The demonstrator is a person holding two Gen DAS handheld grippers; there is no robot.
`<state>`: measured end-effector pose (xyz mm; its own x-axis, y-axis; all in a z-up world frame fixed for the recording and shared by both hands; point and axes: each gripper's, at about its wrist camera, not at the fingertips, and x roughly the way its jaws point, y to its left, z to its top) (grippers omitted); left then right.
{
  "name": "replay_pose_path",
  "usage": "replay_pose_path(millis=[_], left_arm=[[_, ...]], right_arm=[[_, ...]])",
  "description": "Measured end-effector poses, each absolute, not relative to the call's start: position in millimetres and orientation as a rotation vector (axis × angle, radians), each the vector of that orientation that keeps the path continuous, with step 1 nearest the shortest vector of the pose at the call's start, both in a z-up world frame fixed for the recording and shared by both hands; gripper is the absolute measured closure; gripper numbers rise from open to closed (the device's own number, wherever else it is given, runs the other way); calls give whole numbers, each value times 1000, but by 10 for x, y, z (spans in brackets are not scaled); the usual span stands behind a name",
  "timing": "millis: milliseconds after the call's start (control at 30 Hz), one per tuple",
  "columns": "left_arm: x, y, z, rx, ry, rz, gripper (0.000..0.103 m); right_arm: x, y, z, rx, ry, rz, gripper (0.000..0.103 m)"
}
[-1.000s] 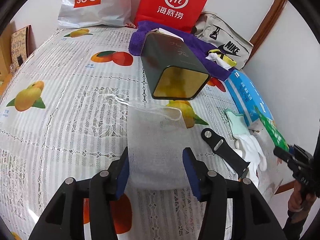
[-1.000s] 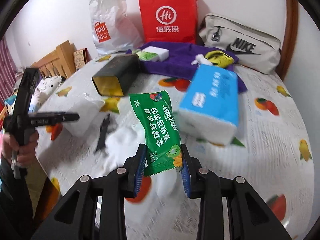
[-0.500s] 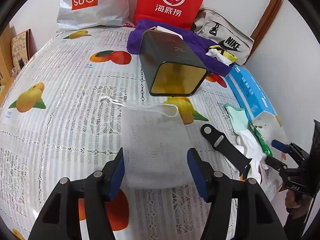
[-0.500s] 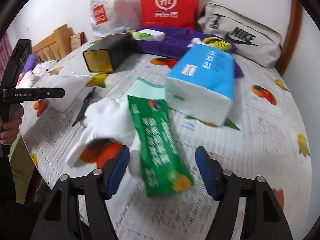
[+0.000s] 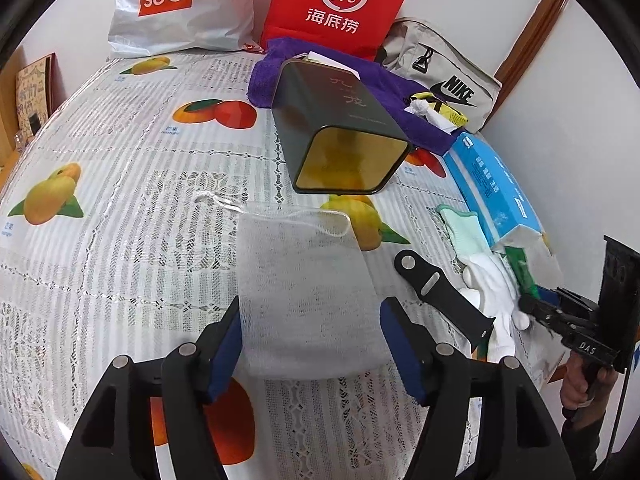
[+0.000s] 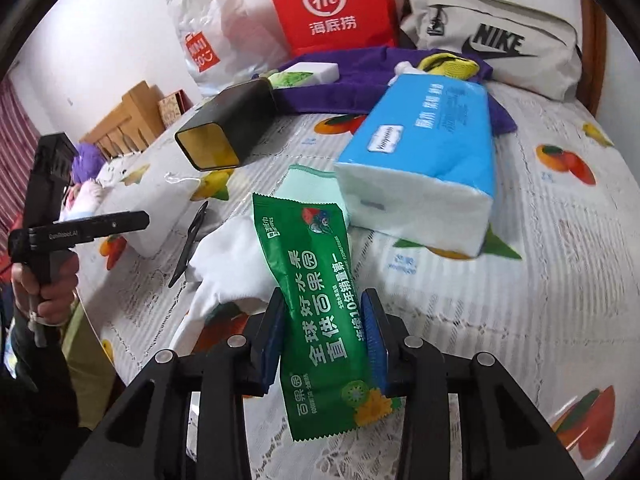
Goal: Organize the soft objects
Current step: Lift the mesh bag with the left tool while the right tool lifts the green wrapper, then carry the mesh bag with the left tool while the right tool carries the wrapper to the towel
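My right gripper [image 6: 323, 312] is shut on a green wet-wipe packet [image 6: 320, 308] and holds it over a white glove [image 6: 230, 264] near the bed's front edge. The packet shows edge-on in the left wrist view [image 5: 520, 272]. My left gripper [image 5: 310, 340] is open, its jaws either side of the near end of a white mesh drawstring pouch [image 5: 304, 292] that lies flat on the bed. A blue tissue pack [image 6: 424, 148] lies just beyond the packet. A mint cloth [image 6: 310, 188] lies under it.
A dark tin box [image 5: 340, 132] lies on its side, open end toward me. A black strap [image 5: 440, 296] lies right of the pouch. A purple towel [image 6: 360, 76], Nike bag [image 6: 496, 44], red bag [image 5: 340, 4] and Miniso bag [image 5: 176, 4] line the far wall.
My right gripper opened half a second ago, with the green packet loose between the jaws, and has shut on it again. My left gripper opened wider around the pouch.
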<state>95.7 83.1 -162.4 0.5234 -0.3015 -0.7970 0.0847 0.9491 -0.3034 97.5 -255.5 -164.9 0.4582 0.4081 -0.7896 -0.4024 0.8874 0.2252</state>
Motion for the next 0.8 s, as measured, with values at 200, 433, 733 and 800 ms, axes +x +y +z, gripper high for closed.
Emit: replay_pose_path(millis=[200, 433, 733, 800], left_arm=[[928, 786, -1616, -226, 997, -222, 37], [1038, 502, -1665, -80, 1002, -139, 10], [1142, 346, -1642, 52, 935, -53, 57], [1154, 359, -1619, 45, 939, -71, 91]], right_arm=[[851, -2758, -1588, 34, 949, 422, 66], [814, -2849, -1706, 3, 971, 349, 66], [800, -2824, -1703, -32, 959, 326, 67], [800, -2823, -1701, -30, 961, 324, 68]])
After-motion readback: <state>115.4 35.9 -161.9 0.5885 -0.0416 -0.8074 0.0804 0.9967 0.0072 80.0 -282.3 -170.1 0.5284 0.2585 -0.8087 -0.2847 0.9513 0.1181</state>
